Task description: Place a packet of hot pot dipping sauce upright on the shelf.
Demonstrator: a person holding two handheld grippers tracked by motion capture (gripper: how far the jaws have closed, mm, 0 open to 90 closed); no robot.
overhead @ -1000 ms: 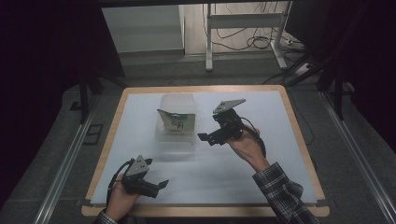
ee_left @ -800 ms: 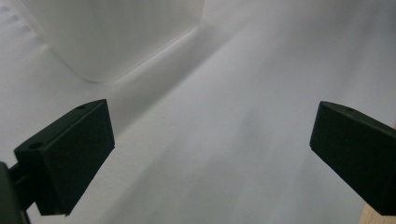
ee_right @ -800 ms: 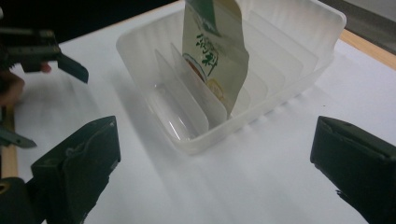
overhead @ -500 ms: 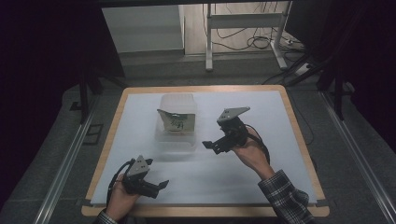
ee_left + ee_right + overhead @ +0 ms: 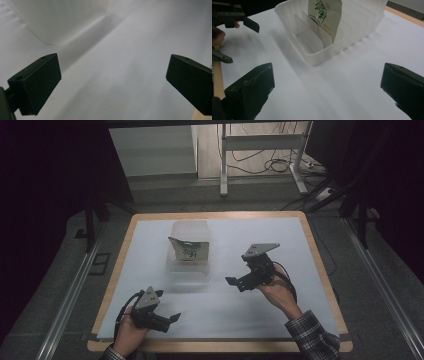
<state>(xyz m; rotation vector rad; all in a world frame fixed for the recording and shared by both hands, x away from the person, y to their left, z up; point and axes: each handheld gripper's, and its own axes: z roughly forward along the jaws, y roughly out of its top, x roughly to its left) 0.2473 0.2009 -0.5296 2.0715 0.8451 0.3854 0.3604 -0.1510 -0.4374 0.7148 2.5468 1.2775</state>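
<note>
Pouch point(image 5: 325, 15) in bin point(image 5: 312, 53): green print, text unreadable. Left gripper point(image 5: 112, 82) and right gripper point(image 5: 327, 92) both gape wide, empty.

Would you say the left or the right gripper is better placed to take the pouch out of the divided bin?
Probably the right gripper: it is open, empty and faces the clear bin, with the pouch standing upright in its slot straight ahead. The left gripper, also open, sits near the table's front edge, farther from the bin.
</note>
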